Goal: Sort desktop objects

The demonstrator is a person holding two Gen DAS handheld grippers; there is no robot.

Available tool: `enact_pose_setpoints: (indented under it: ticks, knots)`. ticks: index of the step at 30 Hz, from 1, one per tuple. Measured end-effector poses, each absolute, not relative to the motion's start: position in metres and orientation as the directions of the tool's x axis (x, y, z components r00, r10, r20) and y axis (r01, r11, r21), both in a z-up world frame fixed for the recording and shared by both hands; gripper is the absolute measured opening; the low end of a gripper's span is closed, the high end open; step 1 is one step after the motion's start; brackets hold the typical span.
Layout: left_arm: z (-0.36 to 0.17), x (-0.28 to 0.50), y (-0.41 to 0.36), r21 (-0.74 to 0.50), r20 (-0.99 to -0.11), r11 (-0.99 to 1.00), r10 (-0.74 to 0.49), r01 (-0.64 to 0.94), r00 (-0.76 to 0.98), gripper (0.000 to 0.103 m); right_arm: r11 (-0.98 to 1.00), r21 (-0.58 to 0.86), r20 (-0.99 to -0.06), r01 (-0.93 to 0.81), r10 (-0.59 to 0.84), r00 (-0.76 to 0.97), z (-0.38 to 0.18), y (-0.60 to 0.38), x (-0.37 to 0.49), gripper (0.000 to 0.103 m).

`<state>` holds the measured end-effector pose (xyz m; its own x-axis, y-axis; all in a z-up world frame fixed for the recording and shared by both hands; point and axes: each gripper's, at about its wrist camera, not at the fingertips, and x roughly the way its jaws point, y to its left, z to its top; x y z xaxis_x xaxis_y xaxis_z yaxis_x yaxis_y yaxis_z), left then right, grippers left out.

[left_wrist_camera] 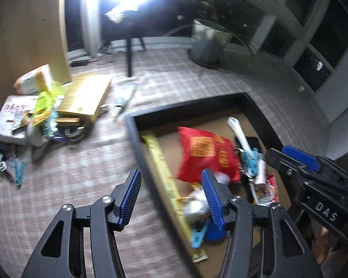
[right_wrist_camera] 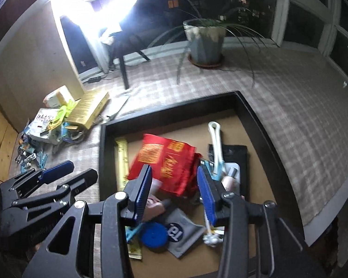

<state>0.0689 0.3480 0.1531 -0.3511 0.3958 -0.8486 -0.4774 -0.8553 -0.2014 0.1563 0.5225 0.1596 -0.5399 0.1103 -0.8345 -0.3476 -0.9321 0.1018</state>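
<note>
Your left gripper (left_wrist_camera: 171,190) hangs over the near left wall of the black tray (left_wrist_camera: 136,143). Its blue fingers (left_wrist_camera: 130,197) stand partly open, and nothing is between them. Your right gripper (right_wrist_camera: 174,185) hangs over the inside of the tray, fingers partly open too, and it holds nothing.

The red bag (right_wrist_camera: 167,162) lies in the tray, just past your right fingertips at 12 o'clock. It has yellow writing on it, but the writing is too blurry to read. At 9 o'clock from the bag a long yellow packet (right_wrist_camera: 123,162) lies along the tray's left wall. At 3 o'clock from the bag there is a white handle (right_wrist_camera: 214,139) over a black flat thing (right_wrist_camera: 239,157). Near the front of the tray sit a blue round lid (right_wrist_camera: 154,234) and a grey cloth (right_wrist_camera: 183,234) with a dark blue circle and white letters you cannot make out.

In the left view, the side of your right gripper shows the white letters "DAS".

At 10 o'clock from the tray, a pile (right_wrist_camera: 55,120) waits on the checked cloth (right_wrist_camera: 290,106): a yellow box (right_wrist_camera: 90,108), a white packet with dark writing, and blue clothes pegs (left_wrist_camera: 18,169). A plant pot (right_wrist_camera: 206,44) stands at 12 o'clock, well apart.
</note>
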Motion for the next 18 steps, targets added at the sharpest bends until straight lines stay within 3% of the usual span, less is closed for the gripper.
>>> enact_pose_setpoints:
  ticks: [18]
  knots:
    - [0.153, 0.024, 0.176, -0.161, -0.851, -0.958, 0.256, -0.237, -0.459, 0.051, -0.993, 0.077, -0.795, -0.091, -0.006, -0.606, 0.179, 0.358, 0.079, 0.040]
